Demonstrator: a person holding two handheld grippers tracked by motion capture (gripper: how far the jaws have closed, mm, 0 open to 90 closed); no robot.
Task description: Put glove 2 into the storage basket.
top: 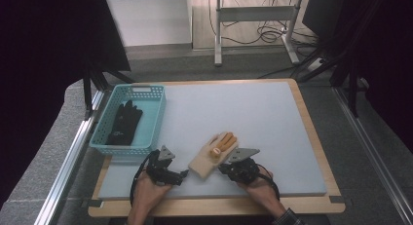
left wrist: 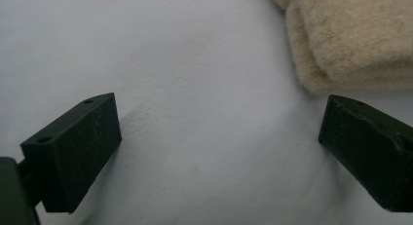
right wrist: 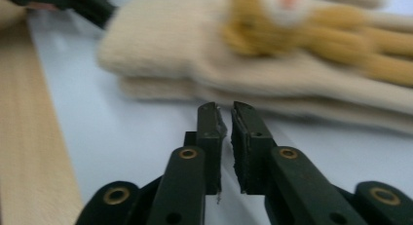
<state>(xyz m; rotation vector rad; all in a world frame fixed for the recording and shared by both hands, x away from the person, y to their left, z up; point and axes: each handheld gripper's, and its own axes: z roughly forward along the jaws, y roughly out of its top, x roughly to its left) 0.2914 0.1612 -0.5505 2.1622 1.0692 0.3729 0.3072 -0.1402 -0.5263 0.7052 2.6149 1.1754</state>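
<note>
Fuzzy knitted cream glove (top: 210, 157)

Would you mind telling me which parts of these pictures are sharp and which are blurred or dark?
High view: even light on the pale mat, black at both sides. Left gripper view: mat texture and the cream glove are sharp, with soft shadows beside the left claw. Right gripper view: the right claw is crisp, while the glove behind it is out of focus.
</note>
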